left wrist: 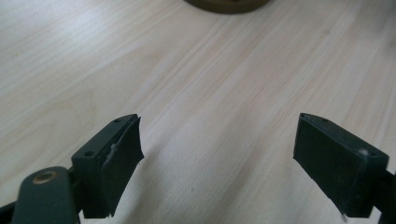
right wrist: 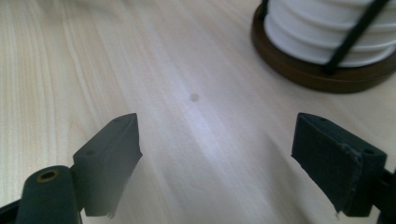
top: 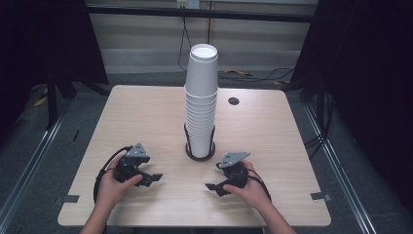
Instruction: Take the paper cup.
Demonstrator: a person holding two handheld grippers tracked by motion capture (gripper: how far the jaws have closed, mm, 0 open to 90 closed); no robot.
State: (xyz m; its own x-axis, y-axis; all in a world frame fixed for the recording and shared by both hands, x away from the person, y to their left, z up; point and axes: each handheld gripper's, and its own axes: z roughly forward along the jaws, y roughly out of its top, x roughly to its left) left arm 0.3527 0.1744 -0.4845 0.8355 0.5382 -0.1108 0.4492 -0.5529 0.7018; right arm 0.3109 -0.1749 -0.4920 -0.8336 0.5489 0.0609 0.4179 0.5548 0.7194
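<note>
Cups [top: 201, 97] first, from the high view: a tall white stack stands upright in a dark wire holder [top: 199, 146] on a round base, mid-surface, nearer the person than the far edge. The wooden surface [top: 141, 117] carries nothing else but a small dark grommet hole [top: 234, 101] toward the far right. Left hand-held gripper [top: 151, 178] rests low on the surface, left of the holder and apart from it; right hand-held gripper [top: 214, 187] mirrors it on the right, also apart. Both point inward toward each other.

Left gripper view: jaws stand apart, bare wood between them, nothing held. A sliver of the holder's base [left wrist: 227, 5] sits at the top edge, well ahead.

Right gripper view: jaws likewise apart and empty. The holder's base [right wrist: 317, 74] and the lowest cups [right wrist: 322, 35] lie ahead to the upper right, near but not touched.

Judgement: the work on the stack looks not yet begun. No cup is lifted, none set out on the surface; approach, grasp and removal all remain.
</note>
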